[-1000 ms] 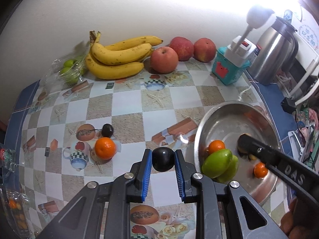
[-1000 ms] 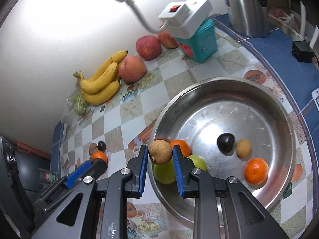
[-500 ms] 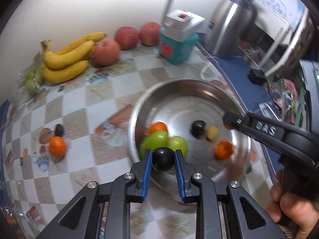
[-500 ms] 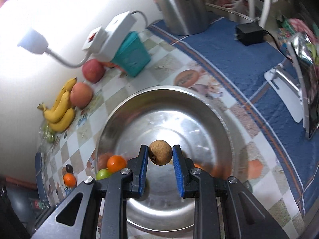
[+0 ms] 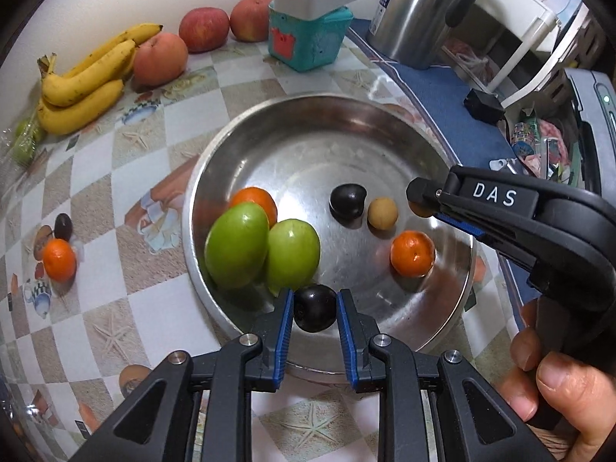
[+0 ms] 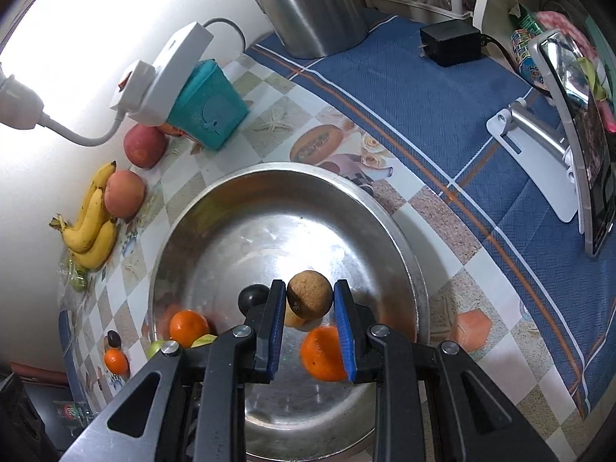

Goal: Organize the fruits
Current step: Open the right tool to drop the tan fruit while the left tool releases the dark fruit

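Observation:
My left gripper (image 5: 313,310) is shut on a dark plum (image 5: 315,308) over the near rim of the steel bowl (image 5: 308,115). Inside the bowl lie two green fruits (image 5: 236,244), two oranges (image 5: 412,253), another dark plum (image 5: 347,200) and a small brown longan (image 5: 382,212). My right gripper (image 6: 309,300) is shut on a brown longan (image 6: 309,294) above the bowl's (image 6: 215,200) middle; it also shows from the side in the left wrist view, right gripper (image 5: 419,202). An orange (image 5: 59,260) and a dark plum (image 5: 62,226) rest on the table, left of the bowl.
Bananas (image 5: 84,81), a peach (image 5: 159,59) and two apples (image 5: 204,29) line the wall. A teal box (image 5: 308,38) with a white power strip and a steel kettle (image 5: 417,11) stand behind the bowl. A black adapter (image 6: 450,42) and a tablet stand (image 6: 539,142) lie on the blue cloth.
Both grippers have carried their fruit rightward from the bowl's left edge to over the bowl and sunk a little. The left one was over the tablecloth a second ago.

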### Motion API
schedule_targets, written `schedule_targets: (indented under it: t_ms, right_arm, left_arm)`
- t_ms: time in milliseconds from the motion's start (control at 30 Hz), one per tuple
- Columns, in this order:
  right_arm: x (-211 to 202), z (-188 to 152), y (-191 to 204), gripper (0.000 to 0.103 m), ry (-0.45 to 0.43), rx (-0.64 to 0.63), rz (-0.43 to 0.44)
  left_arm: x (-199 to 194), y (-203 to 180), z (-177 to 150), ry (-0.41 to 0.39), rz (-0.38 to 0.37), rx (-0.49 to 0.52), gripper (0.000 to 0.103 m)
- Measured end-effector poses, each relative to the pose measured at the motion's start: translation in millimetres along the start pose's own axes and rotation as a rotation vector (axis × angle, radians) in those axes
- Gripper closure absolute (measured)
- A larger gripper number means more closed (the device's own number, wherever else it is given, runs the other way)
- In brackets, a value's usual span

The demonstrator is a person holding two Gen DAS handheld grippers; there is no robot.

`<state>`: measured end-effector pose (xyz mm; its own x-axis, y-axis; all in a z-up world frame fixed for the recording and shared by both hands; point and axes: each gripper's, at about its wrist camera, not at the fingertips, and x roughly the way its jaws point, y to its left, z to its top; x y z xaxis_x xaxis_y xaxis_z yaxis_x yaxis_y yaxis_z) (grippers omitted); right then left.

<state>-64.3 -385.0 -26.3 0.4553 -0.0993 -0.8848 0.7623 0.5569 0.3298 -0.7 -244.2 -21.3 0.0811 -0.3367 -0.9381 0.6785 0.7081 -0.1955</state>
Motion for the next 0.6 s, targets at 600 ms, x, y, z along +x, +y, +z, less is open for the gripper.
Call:
schedule_targets:
  t_ms: [600]
  right_arm:
    - [-5,0,5,0.055,0.007,-0.022,-0.050]
  left_arm:
    - [9,-3,-2,0.028,0.007,0.001,0.067]
